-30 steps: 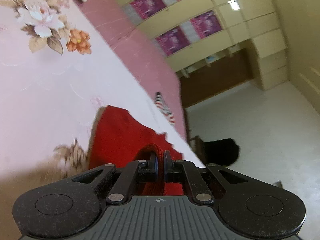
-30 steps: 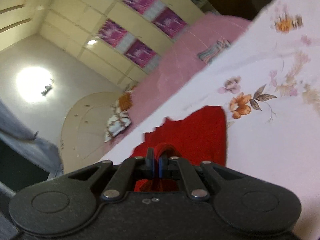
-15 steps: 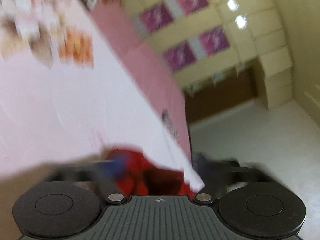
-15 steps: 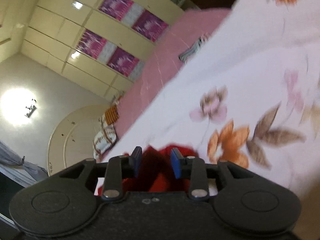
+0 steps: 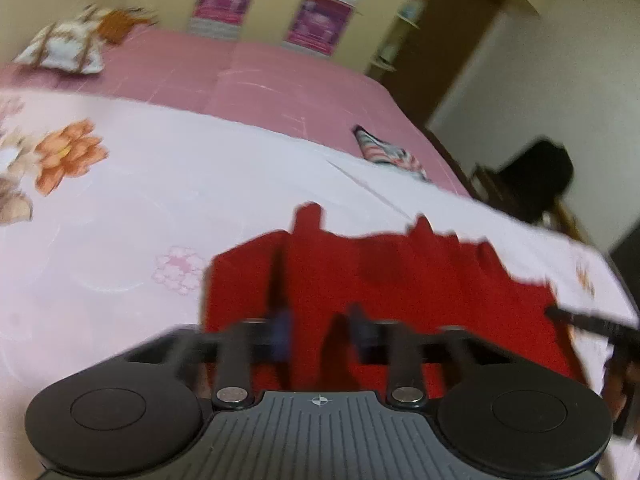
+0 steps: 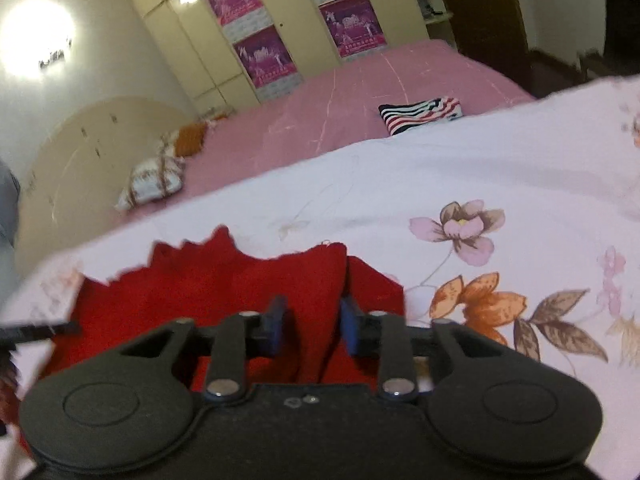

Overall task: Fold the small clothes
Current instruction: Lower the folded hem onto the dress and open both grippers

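Note:
A small red garment (image 5: 400,280) lies flat on the white flowered sheet (image 5: 160,184); it also shows in the right wrist view (image 6: 224,284). My left gripper (image 5: 320,332) is open just above the garment's near edge, left of middle. My right gripper (image 6: 312,324) is open above the garment's right part, over a fold line. Neither holds cloth. The tip of the right gripper shows at the right edge of the left wrist view (image 5: 592,322).
A folded striped garment (image 6: 420,114) lies on the pink bedspread (image 6: 340,108) beyond the sheet. Pillows (image 6: 154,178) lie at the bed's head. A wardrobe (image 6: 280,20) stands behind the bed. A dark chair (image 5: 532,176) stands past the bed's right side.
Both grippers were shut on the red garment's edge a second ago. They opened and let it go, and the garment now lies flat on the sheet. Both cameras swung level.

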{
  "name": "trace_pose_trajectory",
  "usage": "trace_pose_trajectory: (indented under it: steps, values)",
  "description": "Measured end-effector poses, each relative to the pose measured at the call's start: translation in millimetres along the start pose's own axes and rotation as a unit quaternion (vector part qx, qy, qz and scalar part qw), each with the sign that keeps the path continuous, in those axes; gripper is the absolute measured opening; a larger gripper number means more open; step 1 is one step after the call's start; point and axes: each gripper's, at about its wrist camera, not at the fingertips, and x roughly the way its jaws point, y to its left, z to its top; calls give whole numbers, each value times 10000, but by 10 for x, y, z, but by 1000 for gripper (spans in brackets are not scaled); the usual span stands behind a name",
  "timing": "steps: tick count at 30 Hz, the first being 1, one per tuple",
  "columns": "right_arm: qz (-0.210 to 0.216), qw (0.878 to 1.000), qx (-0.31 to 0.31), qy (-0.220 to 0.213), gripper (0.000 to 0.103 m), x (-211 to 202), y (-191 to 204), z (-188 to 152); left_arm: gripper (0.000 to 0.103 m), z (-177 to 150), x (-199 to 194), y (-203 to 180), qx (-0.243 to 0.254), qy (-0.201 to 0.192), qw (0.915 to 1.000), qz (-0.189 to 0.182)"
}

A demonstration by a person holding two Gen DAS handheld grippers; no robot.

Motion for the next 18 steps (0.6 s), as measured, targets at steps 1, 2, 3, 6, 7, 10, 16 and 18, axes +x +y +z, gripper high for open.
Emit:
trace_pose_trajectory:
  steps: [1,2,3,6,7,10,16,18]
  values:
    - [-82,9999,-97,-60,12,-6,35,-4,5,-3,-25,66,-251,-157,9995,-124]
    - [-102,9998,-117,-90,5,-30,46,9,5,-12,-27,151,-401,-283,9986,-194]
    - [-91,9998,-82,-148,5,-70,40,9,5,-29,-44,209,-474,-392,9979,-188]
    - [-97,9989,-268,-364,4,-212,48,4,5,-120,-110,331,-695,-731,9942,-377]
    - [-88,9982,-370,-465,4,-275,64,-4,5,-161,-148,353,-722,-838,9929,-447]
    - [-139,9968,-456,-638,4,-237,-51,75,5,-184,23,369,-723,-665,9947,-289]
    - [-471,9980,-294,-318,5,18,-191,-2,8,-140,113,402,-817,-365,9960,-90]
    - [-442,9980,-258,-379,19,-39,-157,14,8,-145,-86,400,-763,-693,9945,193]
